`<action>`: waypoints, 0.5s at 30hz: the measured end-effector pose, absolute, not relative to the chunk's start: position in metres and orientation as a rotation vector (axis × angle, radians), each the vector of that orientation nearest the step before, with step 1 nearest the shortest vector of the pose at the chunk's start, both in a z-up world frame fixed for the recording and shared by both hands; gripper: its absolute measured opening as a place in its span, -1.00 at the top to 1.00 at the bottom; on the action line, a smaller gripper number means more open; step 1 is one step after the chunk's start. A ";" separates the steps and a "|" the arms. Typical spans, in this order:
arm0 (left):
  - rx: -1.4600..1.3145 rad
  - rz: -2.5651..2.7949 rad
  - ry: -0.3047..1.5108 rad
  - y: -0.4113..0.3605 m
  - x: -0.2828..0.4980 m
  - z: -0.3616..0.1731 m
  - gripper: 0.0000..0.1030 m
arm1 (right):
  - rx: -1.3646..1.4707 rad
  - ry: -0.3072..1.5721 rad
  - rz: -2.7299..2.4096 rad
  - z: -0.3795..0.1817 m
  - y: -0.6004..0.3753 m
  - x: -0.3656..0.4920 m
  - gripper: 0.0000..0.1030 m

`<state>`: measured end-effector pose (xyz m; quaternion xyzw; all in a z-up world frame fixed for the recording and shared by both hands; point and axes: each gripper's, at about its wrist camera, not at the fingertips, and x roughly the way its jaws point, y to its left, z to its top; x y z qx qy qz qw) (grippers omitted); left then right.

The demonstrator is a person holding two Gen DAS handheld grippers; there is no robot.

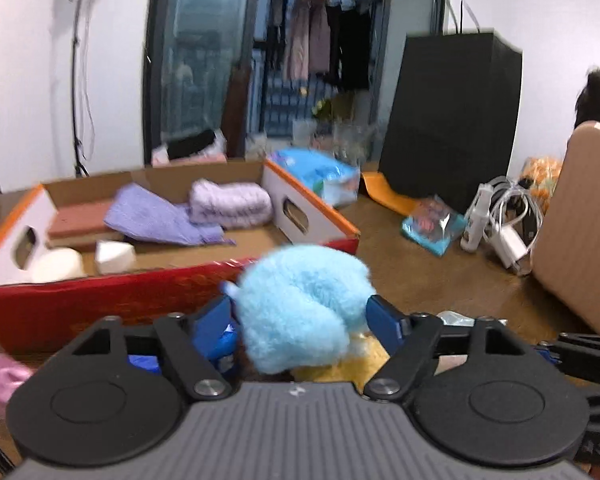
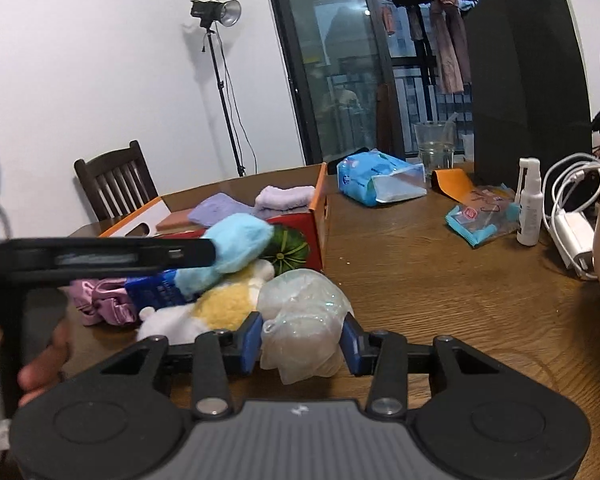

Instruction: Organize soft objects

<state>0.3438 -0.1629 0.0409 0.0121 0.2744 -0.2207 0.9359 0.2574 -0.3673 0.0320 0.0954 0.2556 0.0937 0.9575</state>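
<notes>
My left gripper (image 1: 300,314) is shut on a fluffy light-blue plush (image 1: 300,300), its blue pads pressing both sides. It holds the plush just in front of the red front wall of a cardboard box (image 1: 100,304). In the right wrist view the same plush (image 2: 236,246) hangs above a yellow-and-white plush (image 2: 220,306) on the table. My right gripper (image 2: 302,340) is shut on a crumpled clear plastic bundle (image 2: 300,312) that rests low on the wooden table (image 2: 440,300). The box holds purple towels (image 1: 228,204), brown blocks and white sponges (image 1: 114,256).
A pink satin cloth (image 2: 100,300) and a blue packet (image 2: 156,290) lie by the plush pile. A tissue pack (image 2: 380,182), a black bag (image 2: 528,92), a snack packet (image 2: 480,220), a spray bottle (image 2: 530,204) and white cables (image 2: 572,216) sit further right. A person's hand (image 2: 44,360) shows at the left.
</notes>
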 end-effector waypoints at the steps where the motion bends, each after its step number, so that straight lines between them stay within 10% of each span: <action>1: 0.024 -0.452 0.566 -0.165 0.347 0.037 -0.36 | 0.198 0.522 0.192 0.030 -0.369 0.259 0.21; 4: 0.045 -0.456 0.544 -0.169 0.344 0.035 0.07 | 0.205 0.530 0.199 0.026 -0.372 0.261 0.21; 13: 0.004 -0.458 0.493 -0.151 0.321 0.053 0.22 | 0.215 0.534 0.207 0.023 -0.371 0.265 0.21; 15: -0.002 -0.466 0.474 -0.142 0.306 0.062 0.85 | 0.212 0.526 0.209 0.027 -0.370 0.261 0.21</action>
